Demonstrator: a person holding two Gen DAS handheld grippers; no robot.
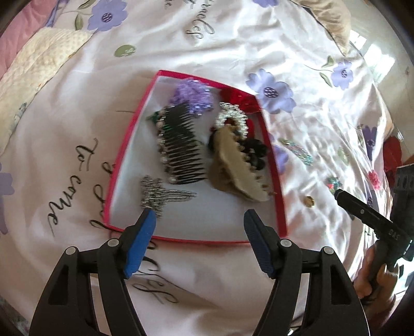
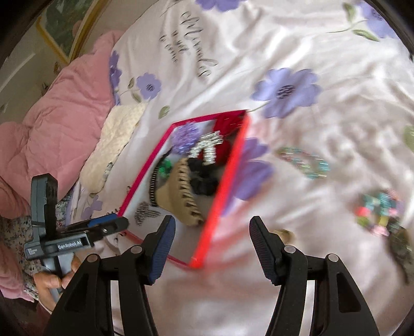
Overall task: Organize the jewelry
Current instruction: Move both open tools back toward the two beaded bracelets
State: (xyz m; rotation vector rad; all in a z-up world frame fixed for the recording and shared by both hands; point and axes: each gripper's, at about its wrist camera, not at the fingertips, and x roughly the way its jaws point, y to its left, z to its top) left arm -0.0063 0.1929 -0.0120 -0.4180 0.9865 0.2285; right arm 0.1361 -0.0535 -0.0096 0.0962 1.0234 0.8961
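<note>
A red-rimmed tray [image 1: 274,165] lies on the floral bedsheet and holds a black comb [image 1: 181,147], a beige claw clip [image 1: 233,168], a silver clip [image 1: 157,193], a purple flower piece [image 1: 192,94], a beaded ring and red and black items. My left gripper [image 1: 199,224] is open and empty over the tray's near edge. My right gripper [image 2: 212,232] is open and empty above the tray's near right corner [image 2: 196,261]. On the sheet right of the tray lie a teal beaded clip [image 2: 302,161], a multicoloured piece [image 2: 377,212] and a small gold piece [image 2: 284,235].
A pink quilt [image 2: 51,124] and a cream cushion [image 2: 113,144] lie left of the tray. The right gripper's body [image 1: 367,217] shows at the right edge of the left wrist view. A framed picture [image 2: 64,23] hangs on the wall at the far left.
</note>
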